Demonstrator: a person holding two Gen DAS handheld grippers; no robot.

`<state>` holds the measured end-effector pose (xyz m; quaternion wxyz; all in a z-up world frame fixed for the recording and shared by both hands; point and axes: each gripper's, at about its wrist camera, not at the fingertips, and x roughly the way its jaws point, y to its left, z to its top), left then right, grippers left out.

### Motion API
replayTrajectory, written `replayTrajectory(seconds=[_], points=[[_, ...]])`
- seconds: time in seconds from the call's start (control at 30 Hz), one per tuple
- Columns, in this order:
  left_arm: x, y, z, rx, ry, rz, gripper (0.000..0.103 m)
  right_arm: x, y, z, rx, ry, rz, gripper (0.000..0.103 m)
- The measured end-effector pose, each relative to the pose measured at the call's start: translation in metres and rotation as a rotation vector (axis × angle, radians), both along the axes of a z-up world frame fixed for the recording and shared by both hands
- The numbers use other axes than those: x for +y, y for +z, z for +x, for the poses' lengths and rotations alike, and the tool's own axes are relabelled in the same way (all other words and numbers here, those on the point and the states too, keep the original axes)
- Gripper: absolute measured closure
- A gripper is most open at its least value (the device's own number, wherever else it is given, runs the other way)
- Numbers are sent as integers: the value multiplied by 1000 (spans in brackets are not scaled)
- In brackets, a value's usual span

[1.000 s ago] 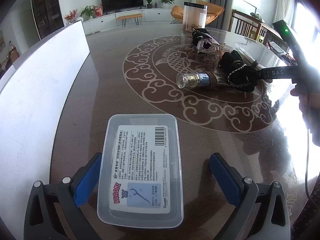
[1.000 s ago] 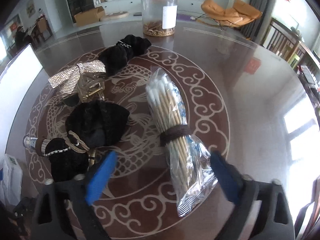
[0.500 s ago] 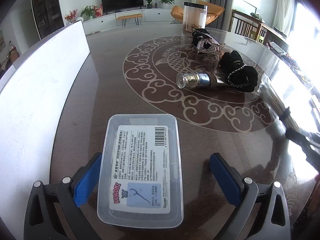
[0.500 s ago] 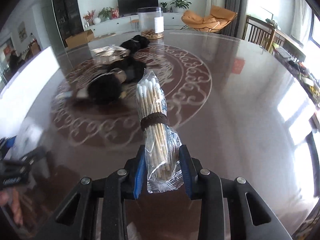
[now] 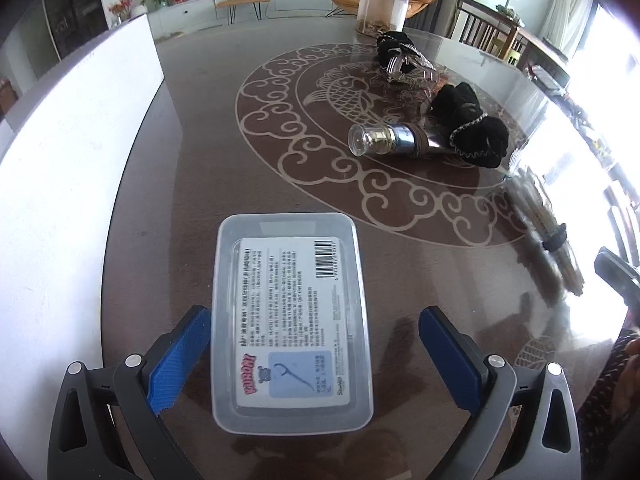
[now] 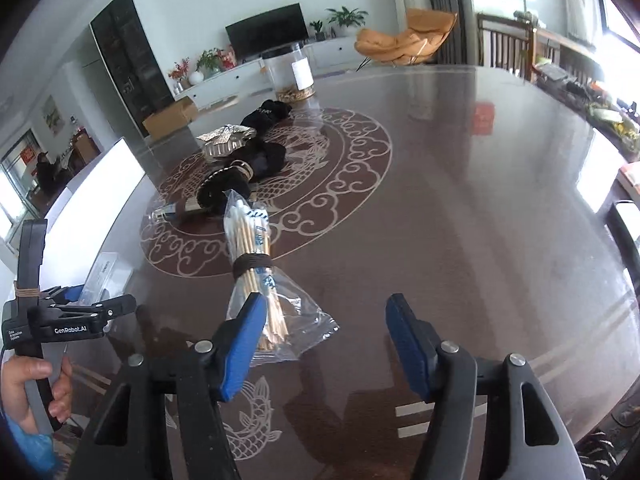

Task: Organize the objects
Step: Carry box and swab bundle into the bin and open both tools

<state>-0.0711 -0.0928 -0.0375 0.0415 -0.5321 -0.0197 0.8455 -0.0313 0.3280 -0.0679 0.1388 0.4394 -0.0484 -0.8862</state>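
A clear plastic floss-pick box (image 5: 292, 312) lies on the brown table between the open fingers of my left gripper (image 5: 312, 344); it also shows in the right wrist view (image 6: 106, 276). A bag of cotton swabs (image 6: 256, 268) bound with a brown band lies on the table, its near end beside the left finger of my open right gripper (image 6: 324, 340). The bag shows blurred in the left wrist view (image 5: 544, 232). The left gripper appears in the right wrist view (image 6: 72, 316), held by a hand.
A small glass bottle (image 5: 392, 140), black scrunchies (image 5: 476, 132), a silver bow clip (image 6: 228, 140) and a tall clear jar (image 5: 384, 4) lie further out on the table. A white board (image 5: 68, 160) stands along the left side.
My right gripper carried the swab bag toward the near side of the table, then opened and let it go there. The left gripper and box have not moved.
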Motion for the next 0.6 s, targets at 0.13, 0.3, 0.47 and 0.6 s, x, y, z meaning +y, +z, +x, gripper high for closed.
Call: replayTrajectory(seconds=[0.13, 0.3, 0.47, 0.6], points=[[-7, 1, 3, 7, 12, -35, 0, -50, -4, -22, -63, 201, 65, 40], [-9, 7, 10, 80, 18, -58, 42, -72, -23, -44, -113, 206, 186, 70], [-13, 23, 29, 123, 18, 65, 42, -47, -9, -20, -106, 140, 83, 72], [-23, 60, 55, 184, 10, 169, 42, -42, 25, -2, -91, 146, -111, 72]])
